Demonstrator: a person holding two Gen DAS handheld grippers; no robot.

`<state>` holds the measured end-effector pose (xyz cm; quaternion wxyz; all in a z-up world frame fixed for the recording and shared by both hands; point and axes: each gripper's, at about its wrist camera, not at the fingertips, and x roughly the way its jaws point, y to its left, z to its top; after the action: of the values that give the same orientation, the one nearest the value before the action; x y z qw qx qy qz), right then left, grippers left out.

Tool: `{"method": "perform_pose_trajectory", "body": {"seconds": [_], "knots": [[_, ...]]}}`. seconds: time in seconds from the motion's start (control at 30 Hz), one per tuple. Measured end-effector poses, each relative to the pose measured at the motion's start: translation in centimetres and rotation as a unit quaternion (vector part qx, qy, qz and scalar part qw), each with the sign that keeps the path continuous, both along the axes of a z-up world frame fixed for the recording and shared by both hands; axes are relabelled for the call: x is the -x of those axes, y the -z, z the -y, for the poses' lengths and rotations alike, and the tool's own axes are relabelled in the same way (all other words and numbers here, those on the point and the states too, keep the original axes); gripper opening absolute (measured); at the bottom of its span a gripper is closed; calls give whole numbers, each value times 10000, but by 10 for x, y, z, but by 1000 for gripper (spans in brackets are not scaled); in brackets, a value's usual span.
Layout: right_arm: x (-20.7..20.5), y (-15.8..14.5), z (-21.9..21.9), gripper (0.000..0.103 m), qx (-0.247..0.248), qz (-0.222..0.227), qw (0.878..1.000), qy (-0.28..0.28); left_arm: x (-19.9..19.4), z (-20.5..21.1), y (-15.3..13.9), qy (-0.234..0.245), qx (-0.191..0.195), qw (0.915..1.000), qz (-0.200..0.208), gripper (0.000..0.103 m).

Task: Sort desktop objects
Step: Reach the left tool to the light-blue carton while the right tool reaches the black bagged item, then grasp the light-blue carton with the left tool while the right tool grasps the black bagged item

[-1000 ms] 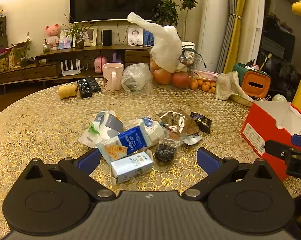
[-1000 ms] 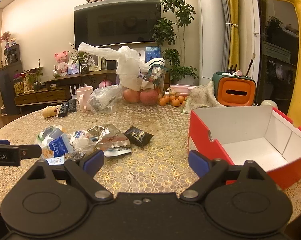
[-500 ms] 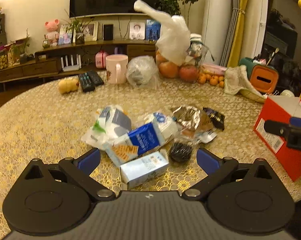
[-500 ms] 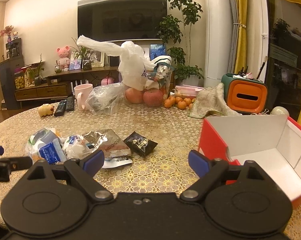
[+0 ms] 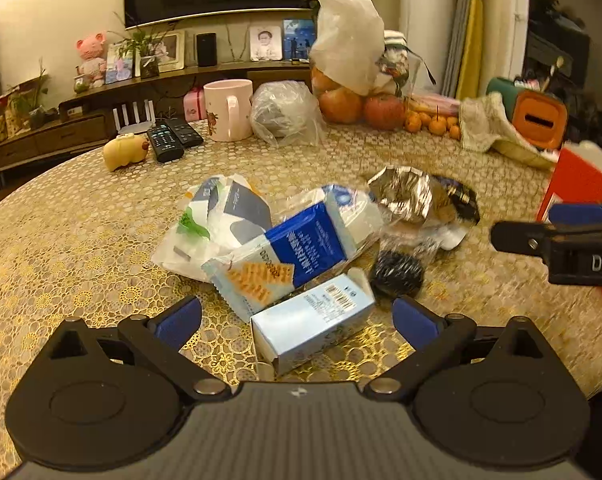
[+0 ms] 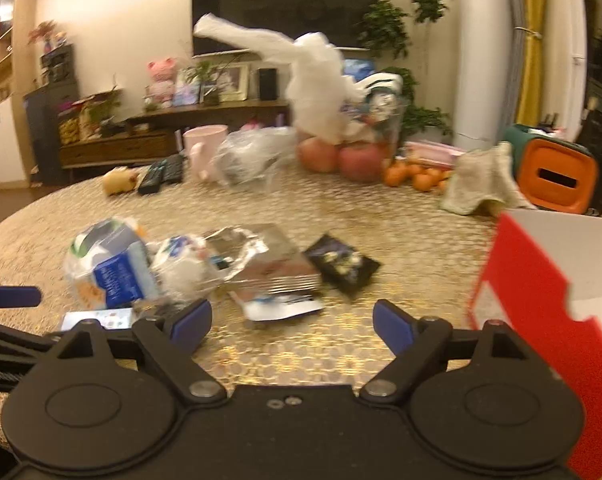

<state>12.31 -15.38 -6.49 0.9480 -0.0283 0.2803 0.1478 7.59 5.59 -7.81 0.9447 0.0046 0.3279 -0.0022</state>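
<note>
Both sets of jaws wide open, nothing held. Left gripper [image 5: 297,320] straddling the carton [image 5: 313,322] at the near edge of the wrapper pile [image 5: 301,240]; right gripper [image 6: 293,320] just short of the foil packs [image 6: 269,268], red box [image 6: 541,288] off to the right. Biggest risk, probably: closing on the carton and snagging the cracker pack [image 5: 277,260] lying against it, dragging the pile along. Could also crush the carton's open flap. Bit blurry too, so easy to misjudge.

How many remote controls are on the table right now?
2. Both black remote controls lie side by side at the table's far left edge, between the yellow toy and the pink mug: one nearer the toy, the other nearer the mug. Clutter could hide more.
</note>
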Motion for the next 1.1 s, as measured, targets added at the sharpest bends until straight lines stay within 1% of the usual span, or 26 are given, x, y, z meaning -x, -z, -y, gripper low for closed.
{"method": "perform_pose_trajectory", "body": {"seconds": [0.13,0.3,0.4,0.47,0.5,0.53,0.57,0.6,0.7,0.77,0.83,1.0,1.1], "knots": [[-7,6,-18,83,-72,-158,9996,-202,-4,-1,11,47,22,9999,-91,99],[-14,16,-40,82,6,-253,9989,-388,-7,-3,20,75,73,9999,-127,94],[-19,24,-48,79,65,-315,9985,-447,-9,-4,25,87,110,9998,-158,86],[-24,28,-52,74,49,-401,9981,-471,-9,-4,26,86,126,9997,-172,78],[-25,29,-53,73,18,-453,9978,-481,-9,-4,27,84,130,9997,-166,78],[-27,31,-54,70,-22,-506,9974,-508,-9,-3,27,89,134,9998,-150,77],[-28,32,-56,65,-49,-544,9971,-532,-10,-4,28,105,153,9997,-141,74],[-29,33,-57,63,-60,-578,9968,-555,-10,-4,28,123,149,9997,-129,73],[-31,37,-59,56,-95,-679,9959,-598,-9,-1,28,157,96,9998,-106,65],[-31,37,-61,44,-125,-717,9952,-660,-8,0,28,138,48,9998,-96,56],[-29,37,-63,40,-108,-693,9953,-675,-7,1,27,134,46,9998,-99,50],[-25,34,-58,25,-139,-643,9958,-639,-4,1,25,81,114,9998,-136,45],[-21,32,-54,21,-141,-607,9962,-603,-2,2,23,84,164,9997,-167,40]]}}
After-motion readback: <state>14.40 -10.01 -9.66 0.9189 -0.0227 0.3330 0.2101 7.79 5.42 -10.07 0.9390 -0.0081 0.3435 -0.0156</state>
